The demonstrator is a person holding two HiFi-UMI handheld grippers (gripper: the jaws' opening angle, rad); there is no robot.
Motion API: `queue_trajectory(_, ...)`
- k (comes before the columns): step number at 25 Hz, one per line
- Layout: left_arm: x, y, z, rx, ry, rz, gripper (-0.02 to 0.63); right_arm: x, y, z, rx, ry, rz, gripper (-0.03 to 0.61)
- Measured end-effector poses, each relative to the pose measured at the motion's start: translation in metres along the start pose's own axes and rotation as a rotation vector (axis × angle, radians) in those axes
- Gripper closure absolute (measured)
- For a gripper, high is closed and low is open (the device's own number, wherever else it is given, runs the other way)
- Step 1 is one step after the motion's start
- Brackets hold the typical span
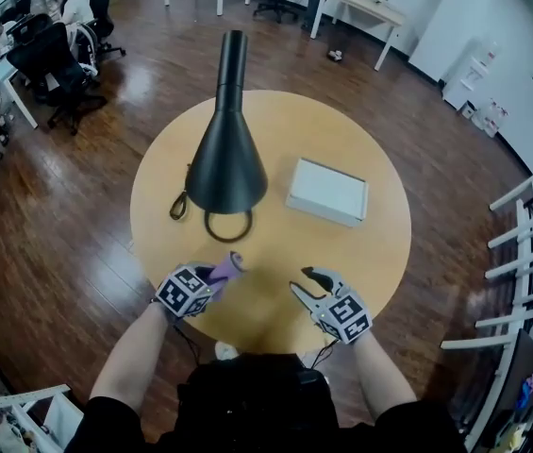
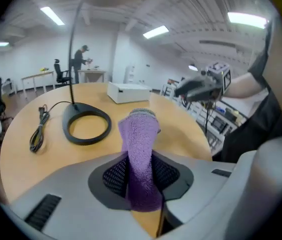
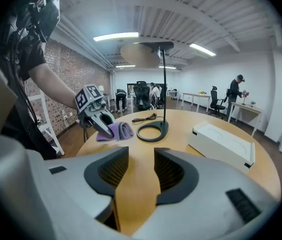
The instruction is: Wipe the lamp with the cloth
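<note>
A black lamp (image 1: 225, 149) with a cone shade and a ring base (image 1: 227, 225) stands on the round wooden table (image 1: 379, 253). In the left gripper view its ring base (image 2: 86, 125) lies ahead to the left, the thin stem rising from it. My left gripper (image 1: 211, 281) is shut on a folded purple cloth (image 1: 225, 270), which sticks out upright from between the jaws (image 2: 140, 154). My right gripper (image 1: 306, 286) stands open near the table's front edge, nothing between its jaws (image 3: 137, 176). In the right gripper view the purple cloth (image 3: 115, 131) shows beside the lamp base (image 3: 152, 132).
A flat white box (image 1: 327, 192) lies right of the lamp. The lamp's black cord (image 1: 180, 203) is coiled at the base's left. Office chairs, desks and people stand around the room on the dark wood floor.
</note>
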State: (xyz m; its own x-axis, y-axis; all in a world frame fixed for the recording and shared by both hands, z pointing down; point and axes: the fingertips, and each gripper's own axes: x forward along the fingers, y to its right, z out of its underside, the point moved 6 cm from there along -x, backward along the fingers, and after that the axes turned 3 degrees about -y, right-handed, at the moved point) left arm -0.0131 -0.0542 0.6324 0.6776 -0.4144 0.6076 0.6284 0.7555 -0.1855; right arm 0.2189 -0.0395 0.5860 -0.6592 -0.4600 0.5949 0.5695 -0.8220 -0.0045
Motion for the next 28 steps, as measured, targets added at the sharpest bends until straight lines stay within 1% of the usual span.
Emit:
queue_trajectory(2, -0.027, -0.01, -0.011, -0.08, 0.113, -0.016, 0.52, 0.003, 0.004, -0.01, -0.02, 0.032, 0.006, 0.411)
queue_trajectory(4, -0.055, -0.017, -0.022, -0.106, 0.198, -0.034, 0.52, 0.004, 0.007, -0.021, -0.025, 0.063, 0.009, 0.411)
queue_trajectory(8, -0.108, -0.036, -0.05, -0.074, 0.332, -0.082, 0.52, 0.013, 0.015, -0.051, -0.049, 0.118, 0.004, 0.411)
queue_trajectory(10, -0.13, -0.043, -0.067, -0.057, 0.389, -0.109, 0.52, 0.015, 0.019, -0.059, -0.073, 0.131, -0.01, 0.411)
queue_trajectory(12, -0.153, -0.053, -0.09, -0.037, 0.453, -0.149, 0.52, 0.012, 0.028, -0.072, -0.102, 0.156, -0.017, 0.411)
queue_trajectory(14, -0.18, -0.066, -0.121, -0.006, 0.523, -0.197, 0.52, 0.006, 0.042, -0.095, -0.109, 0.225, -0.019, 0.411)
queue_trajectory(17, -0.222, -0.091, -0.166, 0.042, 0.617, -0.251, 0.52, 0.001, 0.053, -0.134, -0.053, 0.356, -0.047, 0.411)
queue_trajectory(19, -0.244, -0.119, -0.192, 0.047, 0.696, -0.255, 0.52, 0.003, 0.048, -0.157, -0.015, 0.419, -0.064, 0.412)
queue_trajectory(21, -0.256, -0.144, -0.217, 0.063, 0.761, -0.246, 0.52, 0.001, 0.037, -0.172, -0.01, 0.454, -0.058, 0.411)
queue_trajectory(23, -0.26, -0.158, -0.248, 0.117, 0.783, -0.231, 0.52, -0.007, 0.027, -0.183, -0.022, 0.476, -0.043, 0.411)
queue_trajectory(25, -0.255, -0.165, -0.287, 0.184, 0.78, -0.202, 0.52, -0.018, 0.023, -0.196, -0.028, 0.491, -0.014, 0.412)
queue_trajectory(28, -0.23, -0.188, -0.346, 0.245, 0.762, -0.154, 0.52, -0.031, 0.025, -0.215, 0.02, 0.553, 0.05, 0.412)
